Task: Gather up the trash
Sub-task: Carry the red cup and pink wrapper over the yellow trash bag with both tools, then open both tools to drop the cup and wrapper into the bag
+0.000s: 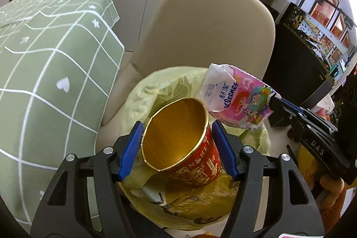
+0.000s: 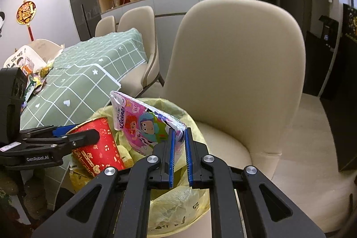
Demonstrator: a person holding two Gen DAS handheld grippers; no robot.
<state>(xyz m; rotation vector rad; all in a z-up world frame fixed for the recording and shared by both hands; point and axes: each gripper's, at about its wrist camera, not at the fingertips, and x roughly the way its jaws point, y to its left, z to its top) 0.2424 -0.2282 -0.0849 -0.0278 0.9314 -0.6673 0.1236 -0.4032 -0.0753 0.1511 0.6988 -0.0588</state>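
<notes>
Nearest, our left gripper (image 1: pixel 177 148) pinches the red cup (image 1: pixel 183 142) by its rim, over the yellow-lined bin (image 1: pixel 142 95). Our right gripper (image 2: pixel 179 155) clamps the pink tissue pack (image 2: pixel 142 124) above the same bin. Beyond: beige chair (image 2: pixel 234 64), green tablecloth (image 1: pixel 51 73).

Glossy foil-lined paper cup (image 1: pixel 178 142)

Each black tool (image 2: pixel 179 155) has blue ribbed pads (image 1: pixel 131 147), silver screws, white lettering.
</notes>
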